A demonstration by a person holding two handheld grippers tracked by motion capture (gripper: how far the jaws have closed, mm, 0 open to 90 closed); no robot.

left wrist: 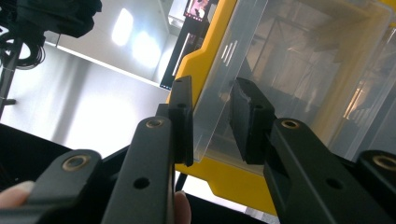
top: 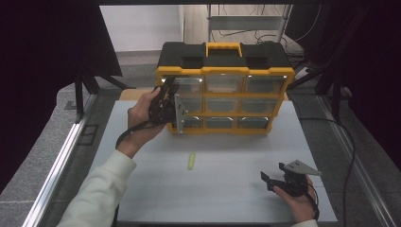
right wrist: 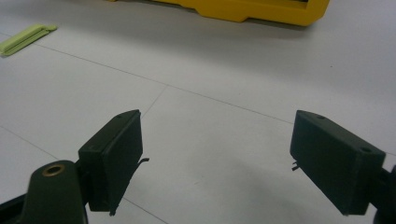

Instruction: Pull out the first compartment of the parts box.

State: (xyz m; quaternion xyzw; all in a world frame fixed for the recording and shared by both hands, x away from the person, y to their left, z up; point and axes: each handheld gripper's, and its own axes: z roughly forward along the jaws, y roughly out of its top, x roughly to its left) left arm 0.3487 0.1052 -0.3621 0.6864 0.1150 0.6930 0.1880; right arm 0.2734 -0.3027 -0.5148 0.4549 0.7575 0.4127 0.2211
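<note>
A yellow and black drawer organizer (top: 222, 124) stands at the back of the white table (top: 213, 198). My left gripper (top: 167, 89) is raised to its top-left clear drawer (top: 188, 88). In the left gripper view its two black pads (left wrist: 182, 116) are shut on the side edge of the clear drawer (left wrist: 299, 70), one pad on each face, beside the yellow frame (left wrist: 208, 60). My right gripper (top: 273, 172) rests low at the front right, open, with only bare table between its fingertips (right wrist: 217, 154).
A small light-green clip-like piece (top: 191, 161) lies flat mid-table, also at the upper left of the right gripper view as the green piece (right wrist: 25, 38). The organizer's yellow base (right wrist: 252, 10) lies ahead of the right gripper. Black curtains flank the table.
</note>
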